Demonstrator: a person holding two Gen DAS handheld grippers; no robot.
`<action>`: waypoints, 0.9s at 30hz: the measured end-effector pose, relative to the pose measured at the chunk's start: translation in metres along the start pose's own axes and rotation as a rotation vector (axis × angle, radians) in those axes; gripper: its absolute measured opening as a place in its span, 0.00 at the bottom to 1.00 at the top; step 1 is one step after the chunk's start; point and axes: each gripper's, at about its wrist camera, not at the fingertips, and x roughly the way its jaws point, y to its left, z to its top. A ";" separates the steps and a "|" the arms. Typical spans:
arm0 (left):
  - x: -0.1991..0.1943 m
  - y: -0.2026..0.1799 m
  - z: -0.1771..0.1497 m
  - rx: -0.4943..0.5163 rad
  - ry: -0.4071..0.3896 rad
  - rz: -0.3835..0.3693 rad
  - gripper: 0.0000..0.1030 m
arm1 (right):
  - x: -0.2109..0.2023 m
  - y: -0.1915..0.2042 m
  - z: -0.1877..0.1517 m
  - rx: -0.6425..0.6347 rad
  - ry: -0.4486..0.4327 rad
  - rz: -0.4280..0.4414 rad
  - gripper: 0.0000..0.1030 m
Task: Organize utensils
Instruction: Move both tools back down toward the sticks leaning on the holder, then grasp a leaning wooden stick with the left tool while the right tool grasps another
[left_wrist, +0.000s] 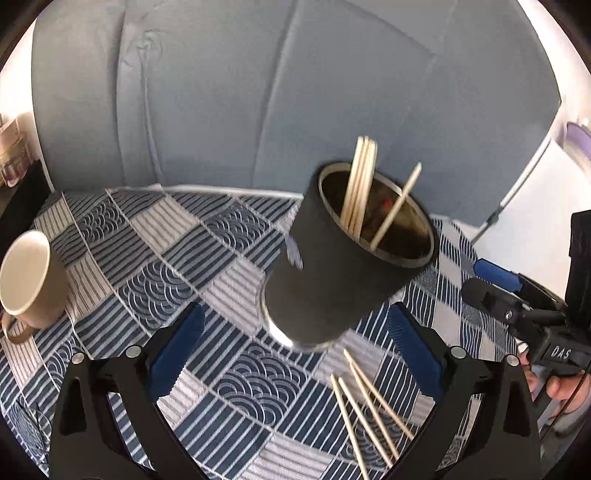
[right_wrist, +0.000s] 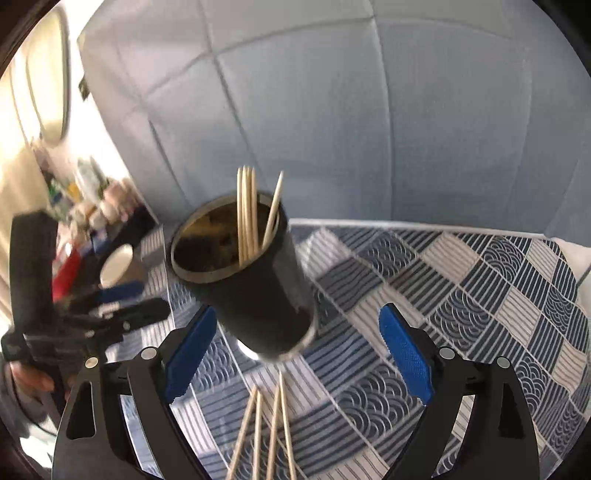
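Note:
A black cylindrical holder (left_wrist: 332, 266) stands on the patterned cloth with several wooden chopsticks (left_wrist: 360, 184) inside it; it also shows in the right wrist view (right_wrist: 255, 291) with its chopsticks (right_wrist: 248, 214). Several loose chopsticks (left_wrist: 369, 402) lie on the cloth just in front of the holder, also seen in the right wrist view (right_wrist: 267, 432). My left gripper (left_wrist: 295, 354) is open and empty, close in front of the holder. My right gripper (right_wrist: 295, 354) is open and empty, above the loose chopsticks; it shows in the left wrist view (left_wrist: 491, 284) to the holder's right.
A beige mug (left_wrist: 29, 280) stands at the table's left side, also in the right wrist view (right_wrist: 114, 266). The blue-and-white patterned tablecloth (left_wrist: 155, 266) covers the table. A grey-blue padded sofa back (left_wrist: 221, 92) rises behind the table. Cluttered shelves (right_wrist: 85, 199) are at far left.

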 end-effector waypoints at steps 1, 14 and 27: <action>0.004 0.000 -0.006 0.000 0.028 -0.009 0.94 | 0.002 0.002 -0.006 -0.023 0.019 -0.011 0.83; 0.029 -0.014 -0.072 0.072 0.193 0.019 0.94 | 0.033 -0.007 -0.078 -0.108 0.275 -0.054 0.83; 0.042 -0.035 -0.117 0.168 0.322 0.021 0.94 | 0.052 -0.013 -0.124 -0.150 0.402 -0.029 0.83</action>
